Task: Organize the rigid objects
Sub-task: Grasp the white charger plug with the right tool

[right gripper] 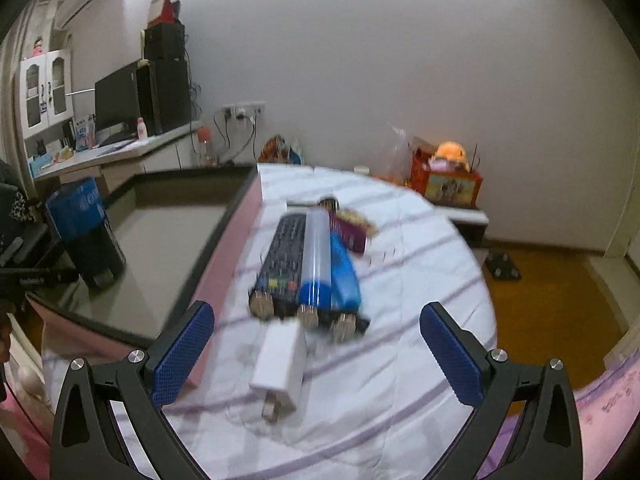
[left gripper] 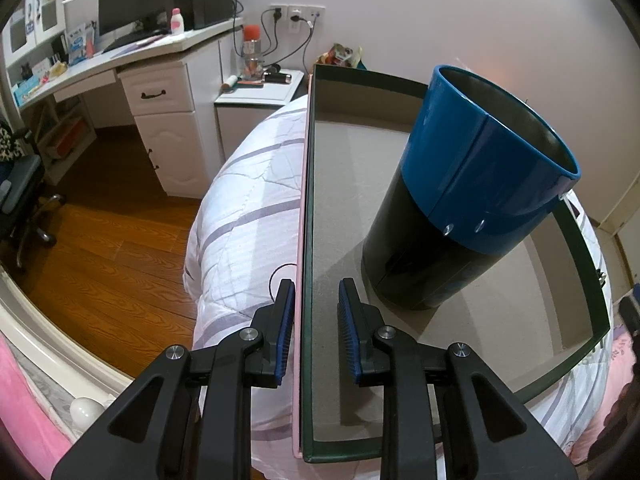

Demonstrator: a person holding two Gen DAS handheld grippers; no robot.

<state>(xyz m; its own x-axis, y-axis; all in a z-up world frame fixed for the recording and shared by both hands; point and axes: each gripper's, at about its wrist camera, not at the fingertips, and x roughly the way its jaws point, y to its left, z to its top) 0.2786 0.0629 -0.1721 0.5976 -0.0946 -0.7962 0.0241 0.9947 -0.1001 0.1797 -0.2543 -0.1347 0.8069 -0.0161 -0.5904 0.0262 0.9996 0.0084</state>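
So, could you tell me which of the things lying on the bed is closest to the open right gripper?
The white charger plug: it lies alone just ahead of the right gripper, between its fingers, while the remote and the bottles sit bunched farther away.

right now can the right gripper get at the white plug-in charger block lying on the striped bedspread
Probably yes: the right gripper has its jaws wide open and empty, with the white charger block lying between and just ahead of them on the striped bedspread, nothing covering it.

Black gripper (left gripper: 316, 320) arms, blue ribbed pads, silver screws
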